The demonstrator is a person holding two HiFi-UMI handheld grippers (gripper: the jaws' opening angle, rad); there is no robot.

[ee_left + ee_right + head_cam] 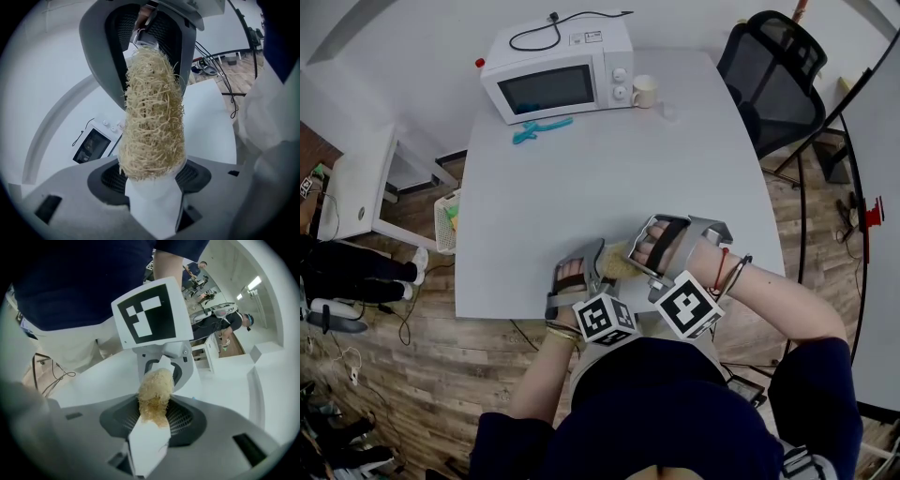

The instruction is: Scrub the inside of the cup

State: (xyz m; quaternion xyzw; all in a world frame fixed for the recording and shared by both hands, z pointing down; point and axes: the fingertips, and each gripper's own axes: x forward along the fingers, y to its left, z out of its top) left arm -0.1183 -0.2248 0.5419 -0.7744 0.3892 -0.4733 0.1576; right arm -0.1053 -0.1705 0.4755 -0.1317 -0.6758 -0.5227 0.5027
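The white table (609,178) carried a microwave (558,70) at its 12 o'clock edge. Near the table's 6 o'clock edge, the left gripper (602,267) and right gripper (639,251) faced each other. Each pair of jaws pinched one end of a tan loofah scrubber (619,264). The cup (644,91) stood just beside the microwave at its 3 o'clock, well apart from both grippers. A teal tool (539,129) lay at the microwave's 6 o'clock.
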